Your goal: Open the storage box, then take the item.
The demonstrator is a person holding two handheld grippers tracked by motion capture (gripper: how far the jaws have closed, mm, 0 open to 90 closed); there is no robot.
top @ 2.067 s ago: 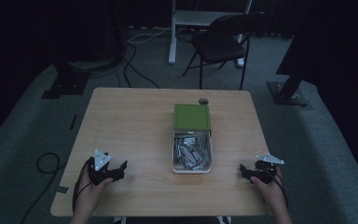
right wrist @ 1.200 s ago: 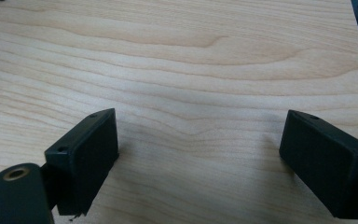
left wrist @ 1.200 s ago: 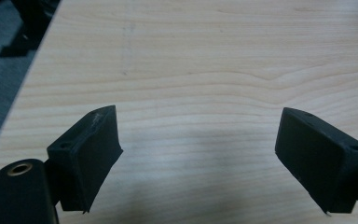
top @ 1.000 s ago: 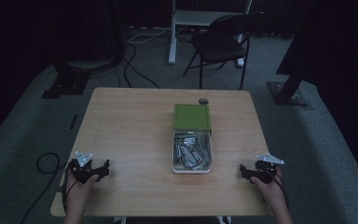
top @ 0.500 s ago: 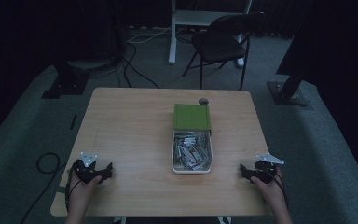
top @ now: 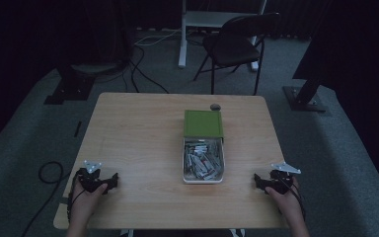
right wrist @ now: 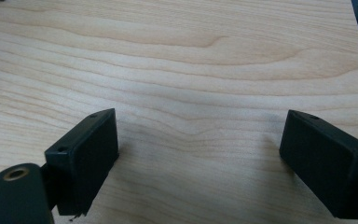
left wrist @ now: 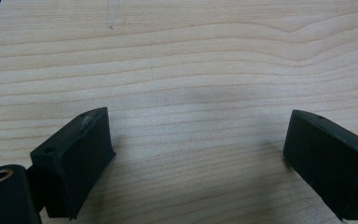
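Note:
A white tray full of several small silvery packets lies at the middle of the wooden table, with a green lid or box lying flat just beyond it. My left gripper rests near the front left corner, held by a hand, its jaws wide apart over bare wood. At the front right, my right gripper stands open too, with only wood grain between its jaws. Both grippers are well apart from the tray.
A small dark round object sits near the table's far edge behind the green box. A black folding chair and a white desk leg stand beyond the table. Cables lie on the grey carpet at the left.
My left gripper moved left toward the table's corner, then came back slightly right and forward. The right gripper has stayed in place.

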